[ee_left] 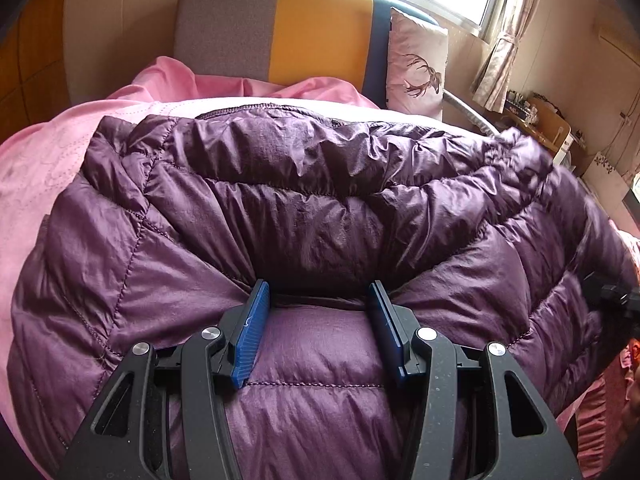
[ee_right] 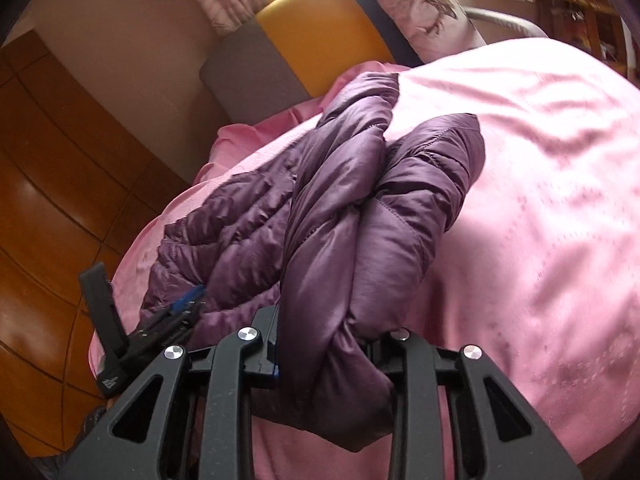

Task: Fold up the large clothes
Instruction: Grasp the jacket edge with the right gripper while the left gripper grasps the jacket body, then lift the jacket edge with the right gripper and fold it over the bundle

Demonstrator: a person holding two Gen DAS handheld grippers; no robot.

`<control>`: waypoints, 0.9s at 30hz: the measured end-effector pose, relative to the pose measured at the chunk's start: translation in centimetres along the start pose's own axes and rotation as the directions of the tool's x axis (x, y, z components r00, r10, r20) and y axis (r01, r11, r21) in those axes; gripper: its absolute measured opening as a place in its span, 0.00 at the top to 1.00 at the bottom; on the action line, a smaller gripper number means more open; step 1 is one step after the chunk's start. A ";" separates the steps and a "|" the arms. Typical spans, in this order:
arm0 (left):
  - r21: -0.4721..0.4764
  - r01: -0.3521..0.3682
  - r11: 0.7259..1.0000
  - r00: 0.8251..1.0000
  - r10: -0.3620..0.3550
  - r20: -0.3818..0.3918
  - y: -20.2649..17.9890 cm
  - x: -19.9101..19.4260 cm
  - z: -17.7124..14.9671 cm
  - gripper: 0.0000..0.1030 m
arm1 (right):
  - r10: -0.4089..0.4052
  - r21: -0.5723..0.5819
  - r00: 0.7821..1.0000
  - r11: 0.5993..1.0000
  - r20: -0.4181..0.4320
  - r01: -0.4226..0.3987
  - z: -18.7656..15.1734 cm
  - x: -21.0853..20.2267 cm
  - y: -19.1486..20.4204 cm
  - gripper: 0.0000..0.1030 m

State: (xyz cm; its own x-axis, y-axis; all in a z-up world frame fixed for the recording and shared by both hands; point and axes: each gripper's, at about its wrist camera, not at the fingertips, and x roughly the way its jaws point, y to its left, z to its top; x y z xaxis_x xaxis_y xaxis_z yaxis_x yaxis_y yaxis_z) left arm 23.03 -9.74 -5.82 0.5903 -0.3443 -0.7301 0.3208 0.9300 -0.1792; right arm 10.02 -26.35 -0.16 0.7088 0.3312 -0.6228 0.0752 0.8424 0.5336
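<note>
The bed (ee_left: 48,168), under a pink cover, carries everything; beyond both tools stand its grey-and-yellow headboard (ee_left: 280,28) and a deer-print pillow (ee_left: 418,64).

On it lies the purple down jacket (ee_left: 320,208), spread straight ahead of and under the left hand-held gripper (ee_left: 318,304). It looks light, puffy and very soft, with a smooth, shiny shell that will likely slip and spring back once let go. The quilted seams and the hem are probably the surest places to take hold, since the filled panels just squash.

The left hand-held gripper stands half spread, its blue pads (ee_left: 250,340) pressing into a bulge of quilted panel between them, so it seems to pinch that roll of fabric at the near edge.

The right hand-held gripper (ee_right: 332,344) pinches a thick bunched fold, apparently a sleeve (ee_right: 400,208), which runs forward from its jaws, raised off the bed. The left tool shows low to its left.
</note>
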 end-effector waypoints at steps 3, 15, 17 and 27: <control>-0.015 0.025 1.000 1.000 -0.025 0.001 0.4 0.0 0.0 0.52 | 0.026 -0.070 1.000 0.997 0.009 -0.026 1.0 -0.2 3.5 0.76; -0.127 0.222 0.967 0.975 -0.222 0.008 3.2 -0.6 0.1 0.52 | 0.079 -0.316 0.994 0.944 -0.077 -0.100 2.2 6.5 18.2 0.78; -0.147 0.243 0.959 0.970 -0.244 0.007 4.0 -1.6 0.1 0.52 | 0.067 -0.339 0.994 0.936 -0.090 -0.093 2.1 7.6 19.4 0.78; -0.308 0.327 0.894 0.938 -0.267 0.220 14.6 -12.4 -1.2 0.40 | -0.030 -0.533 0.992 0.845 -0.121 -0.039 -2.3 11.3 24.4 0.77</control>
State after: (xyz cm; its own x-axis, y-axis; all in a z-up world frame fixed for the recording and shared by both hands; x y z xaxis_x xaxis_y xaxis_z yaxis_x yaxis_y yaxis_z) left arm 19.53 8.28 -0.17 0.6309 -0.6000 -0.4920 0.2516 0.7580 -0.6018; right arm 18.26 -1.01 4.49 0.6162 0.3544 -0.7034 -0.3380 0.9256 0.1704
